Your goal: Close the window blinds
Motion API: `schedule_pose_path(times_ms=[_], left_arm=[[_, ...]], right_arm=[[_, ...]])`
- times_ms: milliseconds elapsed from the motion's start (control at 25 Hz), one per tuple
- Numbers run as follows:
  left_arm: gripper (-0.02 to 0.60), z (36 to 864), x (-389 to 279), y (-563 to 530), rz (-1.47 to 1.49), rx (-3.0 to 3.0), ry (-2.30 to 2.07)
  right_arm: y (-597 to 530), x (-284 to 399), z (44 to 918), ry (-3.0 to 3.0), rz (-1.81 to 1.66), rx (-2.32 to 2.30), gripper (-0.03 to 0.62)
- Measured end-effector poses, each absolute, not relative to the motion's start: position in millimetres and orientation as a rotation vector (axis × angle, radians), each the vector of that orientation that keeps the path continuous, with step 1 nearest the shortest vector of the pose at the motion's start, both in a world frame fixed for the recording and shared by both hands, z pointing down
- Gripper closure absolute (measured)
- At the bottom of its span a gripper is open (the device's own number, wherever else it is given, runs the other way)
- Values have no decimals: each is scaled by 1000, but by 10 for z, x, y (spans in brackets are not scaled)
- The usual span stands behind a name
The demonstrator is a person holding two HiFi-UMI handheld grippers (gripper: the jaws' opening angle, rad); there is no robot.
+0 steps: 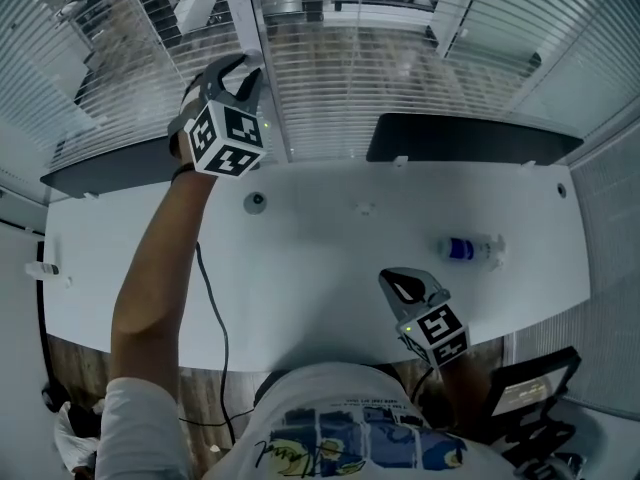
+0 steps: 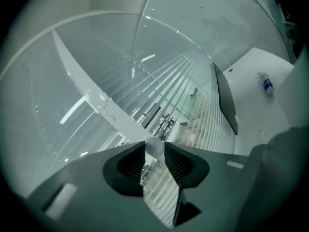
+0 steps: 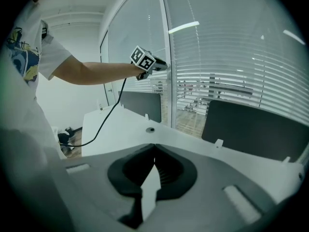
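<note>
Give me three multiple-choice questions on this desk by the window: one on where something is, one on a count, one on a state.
1. Where does the bottle lie?
A) on the right part of the desk
B) on the floor
C) on a shelf

2. How many dark panels stand at the desk's far edge?
A) one
B) two
C) four

3. How do the right gripper's jaws stand?
A) wide apart
B) closed on the bottle
C) together, nothing between

Answers:
1 A, the head view shows it on the white top toward the right.
2 B, one panel stands at each side of the window post.
3 C, the right gripper view shows the tips meeting.
</note>
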State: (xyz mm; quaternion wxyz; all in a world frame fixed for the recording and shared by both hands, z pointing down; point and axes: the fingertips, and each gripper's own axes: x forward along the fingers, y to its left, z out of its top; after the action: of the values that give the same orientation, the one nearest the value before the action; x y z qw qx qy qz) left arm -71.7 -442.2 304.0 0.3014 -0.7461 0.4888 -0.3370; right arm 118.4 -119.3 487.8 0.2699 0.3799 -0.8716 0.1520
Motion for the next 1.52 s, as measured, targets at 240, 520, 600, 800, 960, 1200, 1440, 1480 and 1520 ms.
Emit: schedule_pose_path(times_ms=[240, 520, 600, 800, 960, 1200, 1440, 1480, 1520], left_arm=[[439, 3069, -689, -4500, -985, -1839, 1224], [436, 3111, -699, -4551, -1105, -1631, 1124], [437, 3111, -691, -4572, -1134, -1565, 1085], [449, 3113, -704, -4580, -1164, -1438, 1024], [449, 3105, -701, -4579, -1150, -1478, 1063], [450, 3064, -704, -4584, -1096, -1650, 1248], [450, 3039, -692, -4578, -993, -1820, 1411], [451, 3029, -699, -4582, -966, -1854, 1445], [451, 3022, -709, -4584, -937, -1890, 1480]], right_arm=[[-1202, 1200, 4881, -2350, 419, 1032, 591], [-1202, 1214, 4889, -2348, 427, 1041, 591], [-1200, 1203, 4892, -2350, 433, 1040, 591], [-1194, 1190, 4894, -2351, 438, 1035, 591], [-1208, 1194, 4890, -2350, 435, 1038, 591], [-1209, 1181, 4878, -2359, 440, 1039, 591], [-1199, 1198, 4884, -2359, 447, 1041, 591], [-1201, 1192, 4881, -2360, 446, 1040, 591], [-1202, 1187, 4877, -2362, 445, 1040, 591]])
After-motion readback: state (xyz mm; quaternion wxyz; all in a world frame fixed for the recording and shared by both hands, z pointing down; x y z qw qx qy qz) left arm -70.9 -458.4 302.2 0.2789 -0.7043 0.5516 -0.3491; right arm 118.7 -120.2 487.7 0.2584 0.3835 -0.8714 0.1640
